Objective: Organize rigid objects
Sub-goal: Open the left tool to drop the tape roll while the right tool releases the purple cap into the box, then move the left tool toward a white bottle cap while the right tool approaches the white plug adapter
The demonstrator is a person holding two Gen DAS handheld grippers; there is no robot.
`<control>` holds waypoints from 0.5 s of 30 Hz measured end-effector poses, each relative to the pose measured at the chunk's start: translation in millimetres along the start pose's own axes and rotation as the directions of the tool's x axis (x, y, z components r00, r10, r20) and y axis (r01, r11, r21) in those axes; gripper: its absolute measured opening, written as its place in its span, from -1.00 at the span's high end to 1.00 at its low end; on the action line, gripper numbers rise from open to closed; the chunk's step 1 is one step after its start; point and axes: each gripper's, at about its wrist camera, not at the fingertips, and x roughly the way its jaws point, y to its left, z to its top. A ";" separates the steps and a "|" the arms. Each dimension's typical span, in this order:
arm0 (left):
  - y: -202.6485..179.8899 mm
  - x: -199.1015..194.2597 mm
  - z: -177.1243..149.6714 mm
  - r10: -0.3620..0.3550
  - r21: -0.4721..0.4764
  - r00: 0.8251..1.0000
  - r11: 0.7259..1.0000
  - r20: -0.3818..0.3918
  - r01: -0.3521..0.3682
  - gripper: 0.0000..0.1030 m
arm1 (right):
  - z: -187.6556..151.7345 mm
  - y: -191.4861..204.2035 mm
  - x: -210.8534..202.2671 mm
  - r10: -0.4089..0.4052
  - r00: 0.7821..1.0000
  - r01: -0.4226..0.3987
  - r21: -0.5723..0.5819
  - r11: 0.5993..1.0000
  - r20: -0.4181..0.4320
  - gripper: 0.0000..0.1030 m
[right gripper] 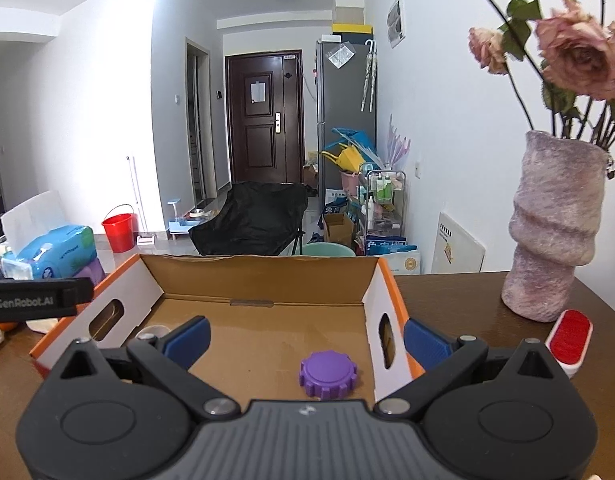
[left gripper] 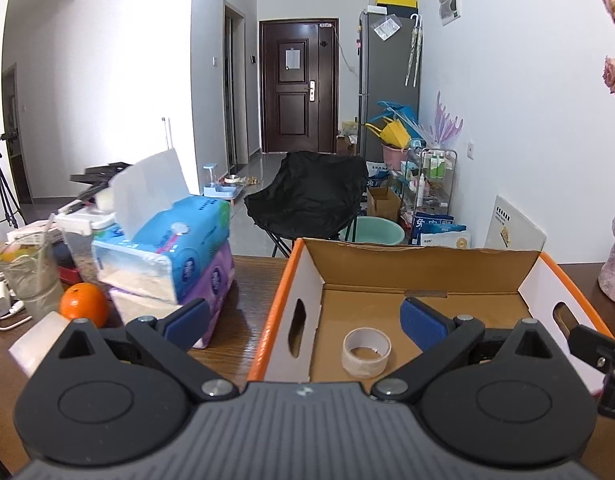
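An open cardboard box with orange edges [left gripper: 283, 292] [right gripper: 387, 284] stands on the dark wooden table. A roll of clear tape [left gripper: 366, 353] lies on the box floor in the left wrist view. A purple gear-shaped cap [right gripper: 328, 374] lies on the box floor in the right wrist view. My left gripper [left gripper: 305, 322] is open and empty, straddling the box's left wall. My right gripper [right gripper: 306, 340] is open and empty above the box's right side, with the cap just below it. An orange [left gripper: 84, 305] sits left of the box. A red and white brush [right gripper: 569, 339] lies right of the box.
Stacked tissue packs [left gripper: 175, 256] stand left of the box, with a glass [left gripper: 27, 276] and clutter beyond. A pink vase with dried roses [right gripper: 555, 232] stands at the right. A second tape roll [left gripper: 39, 340] lies near the left gripper. The other gripper [left gripper: 599, 356] shows at right.
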 end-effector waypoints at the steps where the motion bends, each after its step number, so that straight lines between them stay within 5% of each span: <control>1: 2.2 -4.4 -1.1 -0.002 -0.003 1.000 1.000 0.003 0.002 -1.00 | -0.7 -0.8 -4.5 -0.001 1.000 0.001 0.000 1.000 0.004 -1.00; 15: 23.5 -65.2 -31.7 -0.009 0.002 1.000 1.000 0.014 0.009 -1.00 | -25.1 -2.9 -74.7 0.009 0.998 -0.007 -0.028 1.000 0.062 -1.00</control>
